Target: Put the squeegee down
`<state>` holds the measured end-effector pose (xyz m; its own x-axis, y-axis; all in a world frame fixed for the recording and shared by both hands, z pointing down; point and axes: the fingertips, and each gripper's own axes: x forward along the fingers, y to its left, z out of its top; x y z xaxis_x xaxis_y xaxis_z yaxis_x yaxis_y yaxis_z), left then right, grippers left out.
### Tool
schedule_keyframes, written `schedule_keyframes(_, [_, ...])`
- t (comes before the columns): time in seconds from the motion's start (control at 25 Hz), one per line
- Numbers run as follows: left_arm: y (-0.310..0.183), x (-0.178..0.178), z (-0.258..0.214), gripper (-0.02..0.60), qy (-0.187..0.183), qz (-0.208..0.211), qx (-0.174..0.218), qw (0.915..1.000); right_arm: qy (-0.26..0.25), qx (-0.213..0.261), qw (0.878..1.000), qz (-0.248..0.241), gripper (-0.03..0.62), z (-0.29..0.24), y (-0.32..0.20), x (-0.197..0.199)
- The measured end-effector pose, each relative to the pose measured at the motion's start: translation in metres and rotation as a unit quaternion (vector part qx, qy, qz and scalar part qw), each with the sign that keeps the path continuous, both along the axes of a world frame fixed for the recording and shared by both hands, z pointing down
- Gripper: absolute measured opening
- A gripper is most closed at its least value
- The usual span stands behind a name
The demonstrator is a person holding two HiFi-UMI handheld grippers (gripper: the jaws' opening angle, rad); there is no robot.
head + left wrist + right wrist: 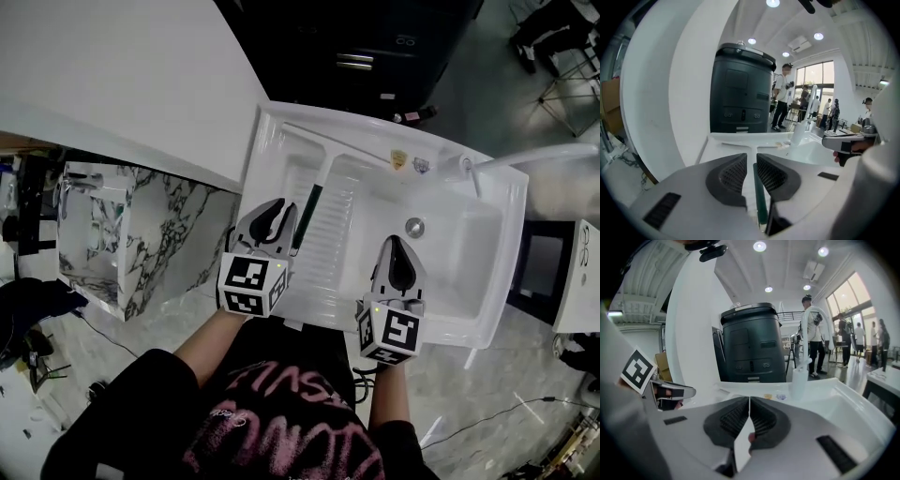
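The squeegee [307, 217] lies on the ribbed drainboard of the white sink [506, 281]. Its dark green handle points toward me and its white blade lies across the far end. My left gripper [281, 206] hovers over the handle's near part. In the left gripper view the handle [758, 187] shows through the narrow gap of that gripper [751, 157], whose jaws stand slightly apart, open, without pinching it. My right gripper [394, 242] hangs over the basin's near side. In the right gripper view it [749, 399] is shut and empty.
A curved white faucet [544, 155] rises at the sink's far right, and the drain [414, 226] sits in the basin. A black bin [375, 47] stands behind the sink. A marble-patterned cabinet [141, 225] is to the left. Several people stand far off.
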<state>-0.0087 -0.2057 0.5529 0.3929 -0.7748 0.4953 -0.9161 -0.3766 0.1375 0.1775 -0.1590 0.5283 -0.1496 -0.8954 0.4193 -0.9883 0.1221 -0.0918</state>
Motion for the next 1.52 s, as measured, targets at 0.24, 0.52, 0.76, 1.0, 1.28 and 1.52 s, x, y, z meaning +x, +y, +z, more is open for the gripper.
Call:
schedule_keyframes(0.24, [0.015, -0.013, -0.033, 0.056, 0.027, -0.005, 0.027, 0.9993, 0.01, 0.032, 0.999, -0.003, 0.021, -0.033, 0.012, -0.022])
schedule_keyframes(0.52, [0.033, -0.032, -0.069, 0.043, 0.048, -0.008, 0.06, 0.997, 0.012, 0.064, 0.998, -0.004, 0.021, -0.07, 0.024, -0.04])
schedule_keyframes(0.76, [0.043, -0.042, -0.096, 0.034, 0.065, -0.001, 0.087, 0.9941, 0.022, 0.09, 0.996, -0.005, 0.021, -0.096, 0.032, -0.055])
schedule_keyframes(1.0, [0.043, -0.054, -0.126, 0.015, 0.072, -0.005, 0.132, 0.9887, 0.025, 0.121, 0.992, 0.001, 0.021, -0.119, 0.034, -0.062])
schedule_keyframes(1.28, [0.043, -0.06, -0.15, 0.012, 0.079, 0.001, 0.163, 0.9835, 0.036, 0.148, 0.988, 0.011, 0.021, -0.139, 0.036, -0.061])
schedule_keyframes(1.52, [0.043, -0.059, -0.167, 0.012, 0.08, 0.007, 0.192, 0.9782, 0.039, 0.167, 0.985, 0.016, 0.021, -0.151, 0.038, -0.06])
